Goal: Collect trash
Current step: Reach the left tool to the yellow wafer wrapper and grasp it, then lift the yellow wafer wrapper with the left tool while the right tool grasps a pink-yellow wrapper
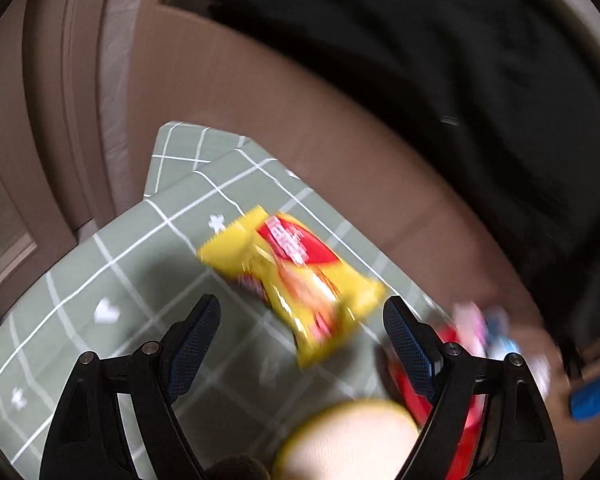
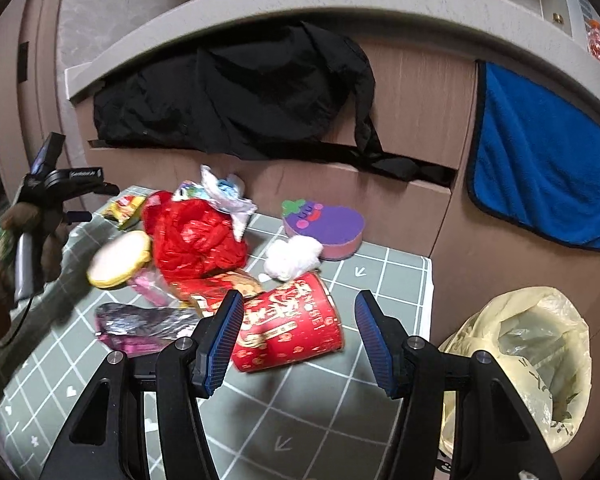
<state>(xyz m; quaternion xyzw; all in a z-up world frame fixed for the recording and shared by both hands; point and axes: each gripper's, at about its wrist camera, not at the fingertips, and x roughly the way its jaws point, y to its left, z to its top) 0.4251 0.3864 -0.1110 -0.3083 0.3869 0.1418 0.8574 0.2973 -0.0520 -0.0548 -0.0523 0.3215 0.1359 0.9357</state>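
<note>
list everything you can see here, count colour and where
paper cup: 1, red, on its side between the right claw's fingers
plastic bag: 1, red, crumpled mid-table
snack packet: 1, yellow, ahead of the left claw
round lid: 1, yellow rim, left of the red bag
foil wrapper: 1, purple, front left
eggplant sponge: 1, purple, table's back
white wad: 1, beside the sponge
bin bag: 1, pale yellow, right of the table
towel: 1, blue, hanging right
black cloth: 1, draped behind
left claw: open
right claw: open
</note>
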